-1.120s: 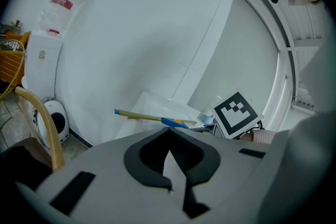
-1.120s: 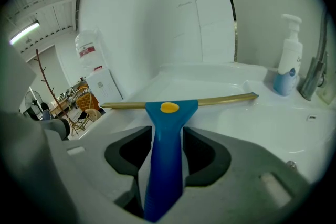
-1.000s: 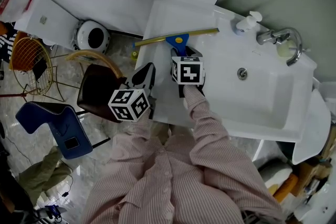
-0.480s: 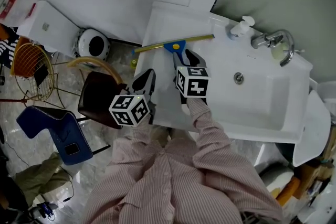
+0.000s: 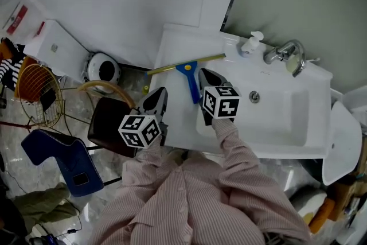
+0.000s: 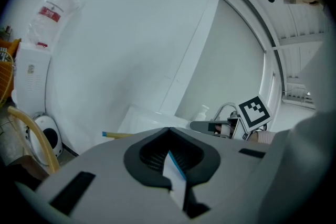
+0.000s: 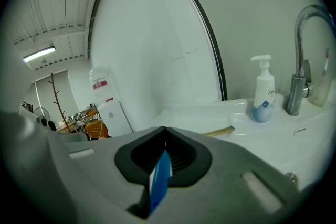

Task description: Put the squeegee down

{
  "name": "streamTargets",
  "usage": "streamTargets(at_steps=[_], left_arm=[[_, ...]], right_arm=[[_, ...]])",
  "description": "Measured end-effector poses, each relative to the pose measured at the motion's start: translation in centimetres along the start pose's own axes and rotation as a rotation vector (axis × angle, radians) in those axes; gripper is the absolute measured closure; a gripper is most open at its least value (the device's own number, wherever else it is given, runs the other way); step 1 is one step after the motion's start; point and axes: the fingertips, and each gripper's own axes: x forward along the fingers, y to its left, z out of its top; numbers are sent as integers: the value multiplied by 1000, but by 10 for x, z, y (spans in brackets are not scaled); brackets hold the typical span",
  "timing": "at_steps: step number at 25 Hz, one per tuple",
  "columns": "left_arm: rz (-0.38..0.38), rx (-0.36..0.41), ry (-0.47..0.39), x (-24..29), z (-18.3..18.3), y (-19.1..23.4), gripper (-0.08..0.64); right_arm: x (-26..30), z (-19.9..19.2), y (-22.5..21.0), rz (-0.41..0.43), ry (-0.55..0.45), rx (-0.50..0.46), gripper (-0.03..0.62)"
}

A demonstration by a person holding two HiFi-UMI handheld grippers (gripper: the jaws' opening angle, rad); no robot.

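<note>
— Jaws first: how did they stand?

— Both pairs were pressed together tip to tip, with nothing between them. The right gripper (image 5: 202,72) hung over the near part of the white washstand bench (image 5: 174,43), just right of the squeegee's handle and clear of it. The left gripper (image 5: 159,93) was by the bench's left edge, well apart from the tool.

— And the squeegee itself?

— The squeegee with the blue plastic handle and long yellowish blade (image 5: 187,69) lay flat on that bench. Its blade ran along the back near the wall and its handle pointed toward the person, left of the white basin (image 5: 287,117). Its right end stopped short of the white pump soap bottle (image 5: 249,43), and the chrome tap (image 5: 282,53) stood farther right.

— So the set-down looked finished?

— I judged it so; nothing was touching the tool.

— What would make the rest go well?

— Draw the right gripper up and toward the body, jaws closed, so that no tip catches the handle and swings the blade. The left gripper had no job there. One caution: the blade's left end seemed to reach the bench's left edge, perhaps a little past it. A knock there could tip the squeegee to the floor, so a small push rightward might have been wise.
</note>
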Motion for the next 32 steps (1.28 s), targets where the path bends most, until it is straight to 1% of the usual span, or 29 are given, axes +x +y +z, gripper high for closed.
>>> streamTargets(at_steps=[5,15,22,32], left_arm=[[-14,35,-25,-5,18,-5,558],[-60,122,-45,-18,40,-19,558],[-53,166,-95,-33,58,-23,558],[-36,244,-153,-46,78,-35,558]], right_arm=[[-16,12,-2,33,-27,7,586],[-57,31,9,110,-123,-47,586],[-87,41,12,162,-194,-64,586],[-108,57,9,177,-269,-60,586]])
